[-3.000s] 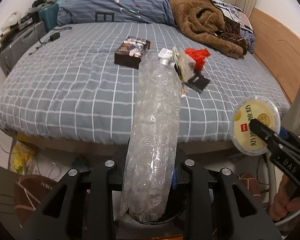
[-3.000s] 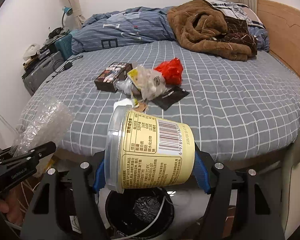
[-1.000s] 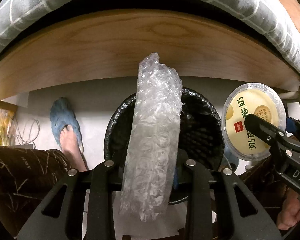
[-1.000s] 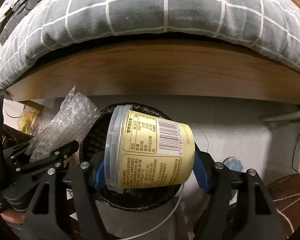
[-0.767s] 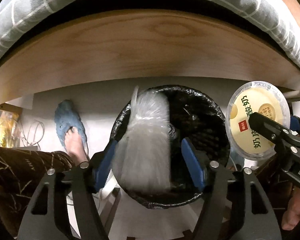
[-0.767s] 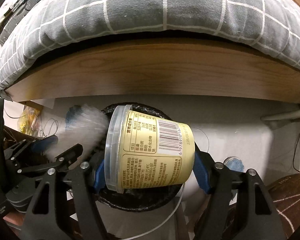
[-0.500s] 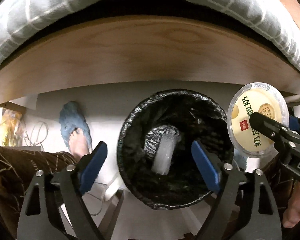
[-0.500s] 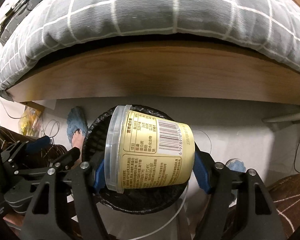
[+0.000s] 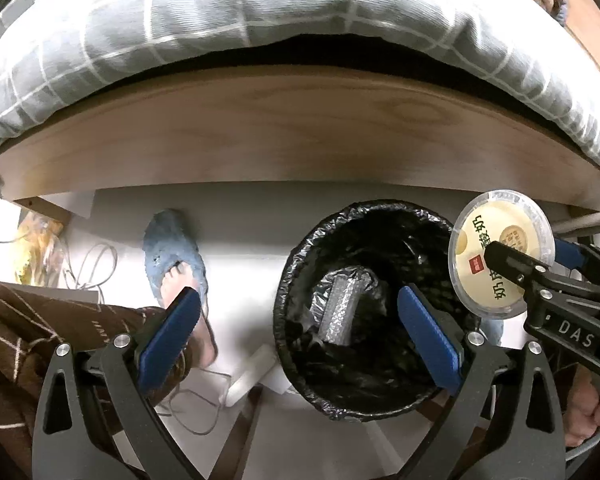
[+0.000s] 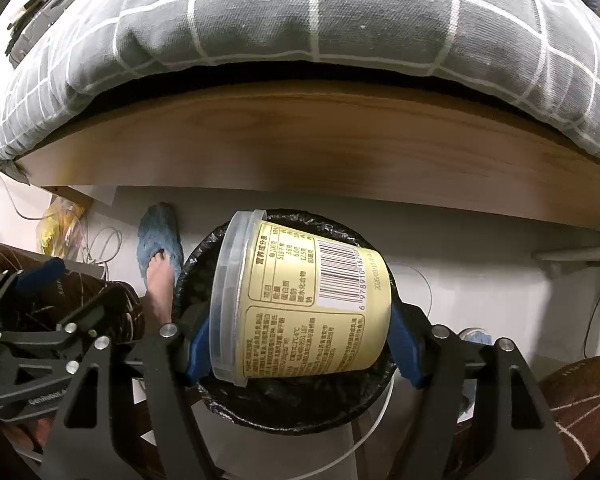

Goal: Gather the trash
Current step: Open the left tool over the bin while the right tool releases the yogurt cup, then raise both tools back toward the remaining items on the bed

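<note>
A black-lined trash bin (image 9: pixel 300 264) stands on the floor below the bed edge. A roll of bubble wrap (image 9: pixel 342 308) lies inside it. My left gripper (image 9: pixel 300 334) is open and empty, just above the bin's left side. My right gripper (image 10: pixel 300 340) is shut on a yellow yogurt tub (image 10: pixel 300 304), held on its side directly over the bin (image 10: pixel 228 396). The tub's lid (image 9: pixel 500 256) also shows in the left wrist view, at the bin's right rim. The left gripper (image 10: pixel 32 312) shows at the left of the right wrist view.
The wooden bed frame (image 9: pixel 300 136) and grey checked bedding (image 9: pixel 260 12) overhang behind the bin. A foot in a blue slipper (image 9: pixel 172 252) stands left of the bin. Cables (image 9: pixel 92 264) and a yellow bag (image 9: pixel 40 240) lie on the floor at the left.
My left gripper opened and let go of the bubble wrap, which dropped into the bin. The left gripper then shifted left. The right gripper moved the tub over the bin.
</note>
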{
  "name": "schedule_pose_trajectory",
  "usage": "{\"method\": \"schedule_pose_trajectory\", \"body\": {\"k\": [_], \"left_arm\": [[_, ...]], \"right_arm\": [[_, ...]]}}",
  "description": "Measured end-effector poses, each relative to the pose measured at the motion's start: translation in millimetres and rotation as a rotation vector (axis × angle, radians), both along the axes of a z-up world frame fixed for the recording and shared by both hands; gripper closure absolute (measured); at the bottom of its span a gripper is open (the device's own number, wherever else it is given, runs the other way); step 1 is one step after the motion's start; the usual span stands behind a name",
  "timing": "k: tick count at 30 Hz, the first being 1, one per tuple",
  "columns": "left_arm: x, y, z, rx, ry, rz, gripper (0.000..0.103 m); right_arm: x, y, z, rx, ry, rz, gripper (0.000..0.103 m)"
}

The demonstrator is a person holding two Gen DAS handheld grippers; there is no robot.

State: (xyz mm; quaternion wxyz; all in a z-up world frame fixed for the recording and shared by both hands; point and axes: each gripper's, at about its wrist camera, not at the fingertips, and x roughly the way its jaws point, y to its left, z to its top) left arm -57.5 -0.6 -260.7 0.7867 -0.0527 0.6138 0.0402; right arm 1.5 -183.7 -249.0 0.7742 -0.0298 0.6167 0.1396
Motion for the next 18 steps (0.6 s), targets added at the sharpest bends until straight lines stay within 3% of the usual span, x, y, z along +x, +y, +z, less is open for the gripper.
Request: {"method": "schedule_pose_trajectory", "body": {"k": [9,18], "left_arm": [[0,3,15,0.005,-0.033,0.007,0.006],[-3,-3,70,0.018,-0.142,-0.003,0.006]], "right_arm": [[-3,0,14,-0.023,-0.068,-0.007,0.01],[-9,-18,74,-0.015,-0.214,-0.067,0.008]]}}
